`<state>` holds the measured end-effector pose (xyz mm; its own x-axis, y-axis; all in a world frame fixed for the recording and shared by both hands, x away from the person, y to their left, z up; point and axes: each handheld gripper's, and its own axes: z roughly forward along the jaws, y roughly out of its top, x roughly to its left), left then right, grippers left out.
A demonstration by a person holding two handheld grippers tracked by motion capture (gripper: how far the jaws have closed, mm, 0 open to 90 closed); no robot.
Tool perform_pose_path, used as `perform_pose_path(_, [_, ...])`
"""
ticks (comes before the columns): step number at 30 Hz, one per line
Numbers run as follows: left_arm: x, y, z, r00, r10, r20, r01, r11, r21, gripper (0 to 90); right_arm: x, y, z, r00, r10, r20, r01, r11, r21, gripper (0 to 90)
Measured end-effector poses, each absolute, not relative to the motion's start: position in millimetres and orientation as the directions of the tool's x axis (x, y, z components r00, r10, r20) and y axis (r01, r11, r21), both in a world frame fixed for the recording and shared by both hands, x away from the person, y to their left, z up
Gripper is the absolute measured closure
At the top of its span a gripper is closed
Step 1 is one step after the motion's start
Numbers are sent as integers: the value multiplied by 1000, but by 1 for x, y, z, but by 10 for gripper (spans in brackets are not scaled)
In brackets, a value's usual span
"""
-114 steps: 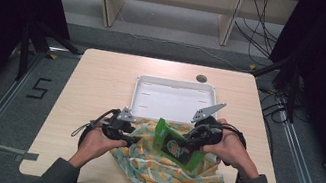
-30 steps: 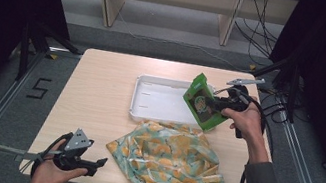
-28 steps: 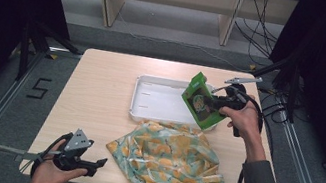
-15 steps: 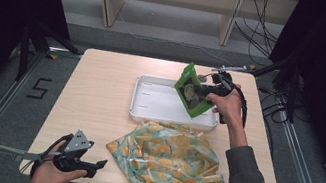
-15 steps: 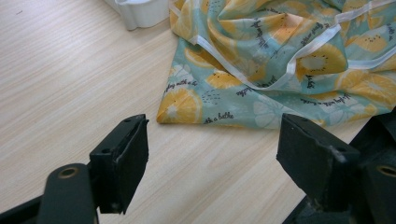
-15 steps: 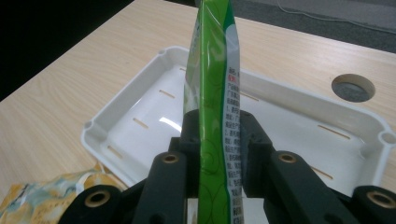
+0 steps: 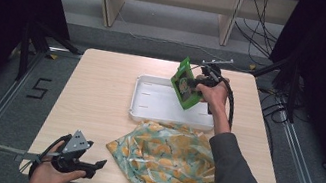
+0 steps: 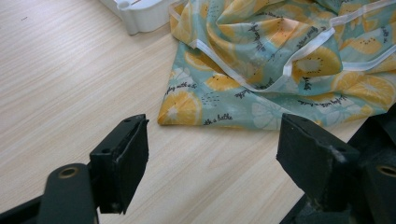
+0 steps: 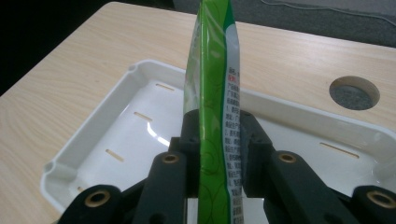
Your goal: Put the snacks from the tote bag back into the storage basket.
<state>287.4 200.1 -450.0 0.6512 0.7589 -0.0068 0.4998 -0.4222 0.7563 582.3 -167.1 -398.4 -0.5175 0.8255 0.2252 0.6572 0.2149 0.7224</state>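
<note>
We judge the green snack pouch [image 7: 186,83] to be light, thin and slippery: a glossy foil-like packet with printed text along its side, likely to crumple or slide if gripped on its puffed middle, so a flat sealed edge is the place to take it. In the right gripper view that is how we have it: the right gripper [image 9: 219,135] has its black fingers [image 9: 189,135] pressed onto the pouch's edge, the packet standing upright between them. In the high view the pouch hangs tilted at upper centre-right of the frame, over the right part of the white plastic tray [image 7: 147,114]. The tray looks rigid and smooth, shallow, with rounded corners and small slots in its floor. Just below it in the frame lies the fabric bag [image 7: 164,160], soft and rumpled, teal with an orange-slice print and white trim; it would fold and drag rather than lift cleanly. At lower left, the left gripper [image 7: 87,163] hovers by the pale wood-grain worktop [image 7: 96,85] edge, its fingers [image 8: 123,158] spread wide around nothing.
</note>
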Motion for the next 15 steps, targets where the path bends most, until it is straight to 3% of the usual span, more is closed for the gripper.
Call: perform_pose_path(15, [286, 198, -450, 659, 752, 10, 484, -434, 760, 243, 609, -156, -425, -453, 857, 245, 694, 166, 701, 755])
